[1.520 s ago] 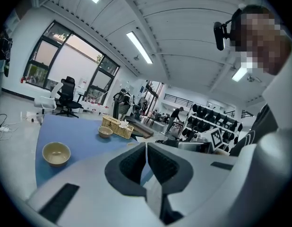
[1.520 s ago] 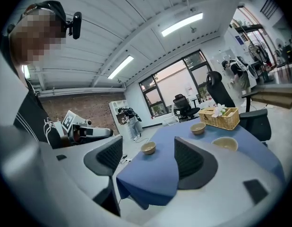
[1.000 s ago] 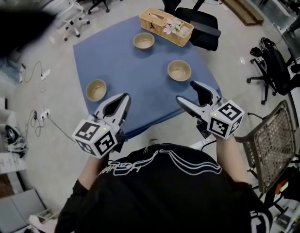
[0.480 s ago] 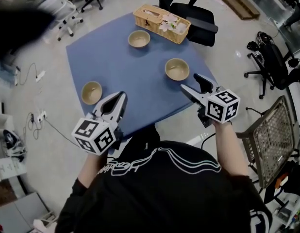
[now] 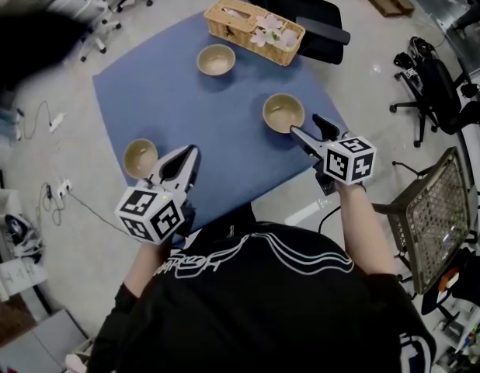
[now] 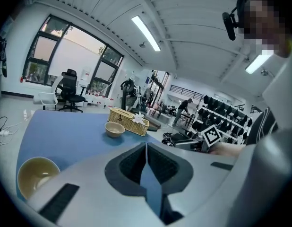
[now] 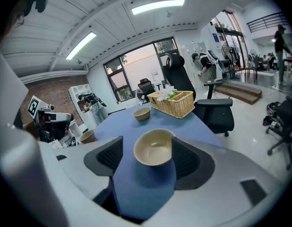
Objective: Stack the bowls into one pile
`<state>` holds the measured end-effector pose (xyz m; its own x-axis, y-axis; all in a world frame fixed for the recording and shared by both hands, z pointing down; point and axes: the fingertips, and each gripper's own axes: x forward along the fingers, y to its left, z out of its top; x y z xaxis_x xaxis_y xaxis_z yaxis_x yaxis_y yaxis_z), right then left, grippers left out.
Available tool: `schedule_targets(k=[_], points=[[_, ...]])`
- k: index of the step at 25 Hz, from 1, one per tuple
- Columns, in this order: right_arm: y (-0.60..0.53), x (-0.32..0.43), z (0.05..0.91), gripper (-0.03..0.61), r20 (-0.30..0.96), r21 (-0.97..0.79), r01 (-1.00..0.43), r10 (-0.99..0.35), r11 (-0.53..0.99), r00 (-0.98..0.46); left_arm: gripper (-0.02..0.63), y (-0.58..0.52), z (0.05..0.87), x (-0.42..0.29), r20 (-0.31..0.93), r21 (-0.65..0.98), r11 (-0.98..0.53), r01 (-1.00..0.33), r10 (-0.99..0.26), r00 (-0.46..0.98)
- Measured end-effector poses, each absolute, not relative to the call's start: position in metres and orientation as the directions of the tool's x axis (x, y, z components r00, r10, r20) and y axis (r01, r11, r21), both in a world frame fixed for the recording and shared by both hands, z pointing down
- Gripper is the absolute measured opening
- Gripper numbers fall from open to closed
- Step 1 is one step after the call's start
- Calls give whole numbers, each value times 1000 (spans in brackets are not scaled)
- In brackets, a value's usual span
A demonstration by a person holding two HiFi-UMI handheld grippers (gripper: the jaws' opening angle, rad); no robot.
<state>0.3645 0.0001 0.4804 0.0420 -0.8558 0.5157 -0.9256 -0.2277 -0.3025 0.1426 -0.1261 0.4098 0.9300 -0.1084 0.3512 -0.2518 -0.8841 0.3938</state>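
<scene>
**Bowls spread apart on the blue table (image 5: pixel 186 107)**

The centre-right bowl (image 5: pixel 283 113) sits just ahead of the right gripper (image 5: pixel 306 127), framed by its wide-apart jaws, which do not touch it. The left bowl (image 5: pixel 140 158) lies just beside the left gripper (image 5: pixel 187 158), whose jaws are together and hold nothing. The far bowl (image 5: pixel 215 59) sits upper centre, near the wicker basket (image 5: pixel 253 22). Each gripper's cube bears black-and-white square markers.

We record: pale grey glossy floor (image 5: pixel 380 92); square table under blue cloth (image 5: pixel 186 107); black swivel office chair (image 5: pixel 310 22) at its far corner; grey wire-mesh chair (image 5: pixel 434 216), right; tall dark-framed windows (image 6: pixel 65 56); white ribbed ceiling (image 6: pixel 193 18) with long strip lights (image 6: pixel 146 32).
</scene>
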Motion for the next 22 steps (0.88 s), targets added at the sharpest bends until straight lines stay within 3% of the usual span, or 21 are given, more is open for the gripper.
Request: schedule_targets(k=[10,22], points=[[-13,400,538,334,623,-343,-869,-779,-356,74,32,-147,435,158,381,427,-874,-232,-59,923],[-25,413,570,201,647,-447,-777,-760,-444,62,32,-158,463,163,423,456,-852,-257,-46,905]])
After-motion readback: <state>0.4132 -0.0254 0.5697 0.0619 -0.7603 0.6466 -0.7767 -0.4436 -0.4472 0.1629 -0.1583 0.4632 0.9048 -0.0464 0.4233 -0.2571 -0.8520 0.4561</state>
